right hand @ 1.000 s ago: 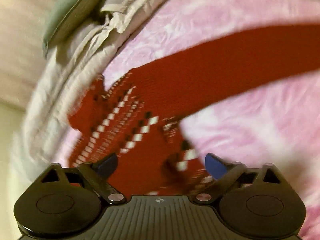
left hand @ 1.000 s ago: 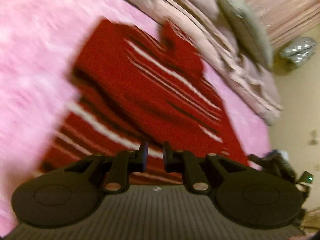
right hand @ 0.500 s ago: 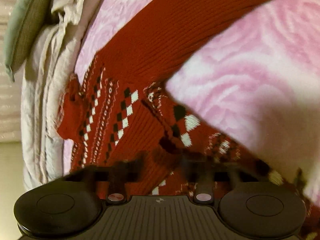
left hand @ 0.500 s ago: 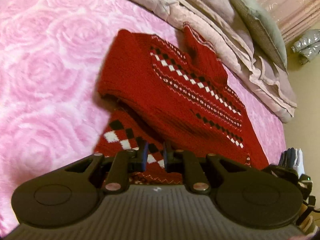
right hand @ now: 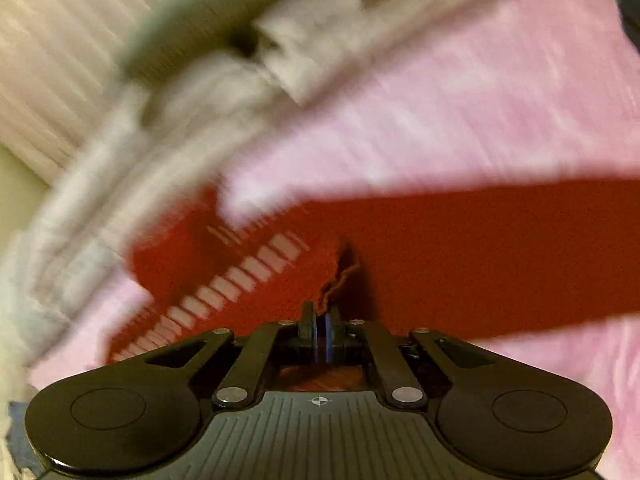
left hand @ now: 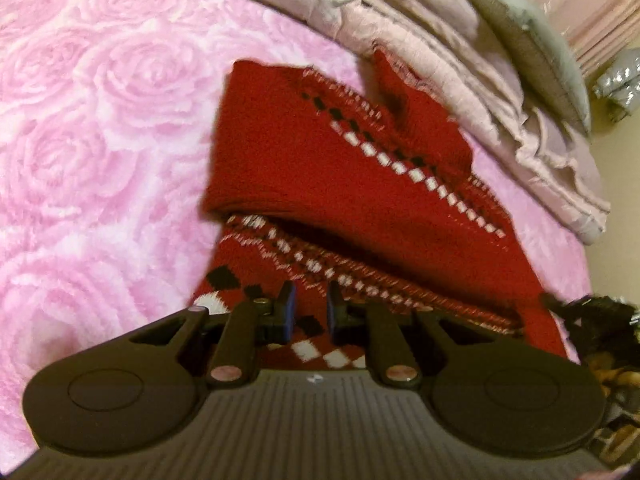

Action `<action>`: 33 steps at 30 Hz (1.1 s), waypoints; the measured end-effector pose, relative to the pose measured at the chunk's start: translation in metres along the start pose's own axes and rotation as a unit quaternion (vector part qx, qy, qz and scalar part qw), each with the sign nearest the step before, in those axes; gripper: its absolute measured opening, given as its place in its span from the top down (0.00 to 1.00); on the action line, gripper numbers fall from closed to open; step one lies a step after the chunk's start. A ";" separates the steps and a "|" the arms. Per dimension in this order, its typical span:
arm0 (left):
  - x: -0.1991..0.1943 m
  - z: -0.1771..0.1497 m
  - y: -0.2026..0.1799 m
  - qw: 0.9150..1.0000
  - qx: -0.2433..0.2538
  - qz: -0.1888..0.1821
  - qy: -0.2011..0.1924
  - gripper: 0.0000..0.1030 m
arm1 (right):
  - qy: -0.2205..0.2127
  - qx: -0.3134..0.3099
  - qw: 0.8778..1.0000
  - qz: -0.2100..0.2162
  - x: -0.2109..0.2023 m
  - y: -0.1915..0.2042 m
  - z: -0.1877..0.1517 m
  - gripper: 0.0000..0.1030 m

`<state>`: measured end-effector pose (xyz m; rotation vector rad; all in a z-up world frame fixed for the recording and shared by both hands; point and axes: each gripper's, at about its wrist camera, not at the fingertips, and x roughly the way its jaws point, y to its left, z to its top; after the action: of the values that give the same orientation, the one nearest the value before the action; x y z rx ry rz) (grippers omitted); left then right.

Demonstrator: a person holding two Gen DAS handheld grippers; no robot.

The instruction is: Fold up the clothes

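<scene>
Beside the pink rose blanket (left hand: 100, 128), you're pinching the red sweater (right hand: 460, 256) with the right gripper (right hand: 320, 330) for folding; left gripper (left hand: 308, 314) is hovering slightly open, empty.

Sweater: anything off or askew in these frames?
Nothing damaged. The red sweater lies partly folded on the pink rose blanket, its collar end riding up against the bunched beige bedding. The right gripper pinches a crumpled edge; the left gripper hovers slightly open. Right view is motion-blurred.
</scene>
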<state>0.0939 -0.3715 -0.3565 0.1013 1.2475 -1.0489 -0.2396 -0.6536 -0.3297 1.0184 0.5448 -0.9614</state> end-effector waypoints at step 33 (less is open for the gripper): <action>-0.014 -0.005 -0.046 0.999 0.044 0.024 -0.001 0.79 | -0.197 0.439 0.876 -0.030 -0.165 -0.315 -0.061 0.33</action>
<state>0.0599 -0.3858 -0.3257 0.1971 1.1915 -1.0625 -0.5924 -0.5911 -0.3757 1.5473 -0.2571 -1.4792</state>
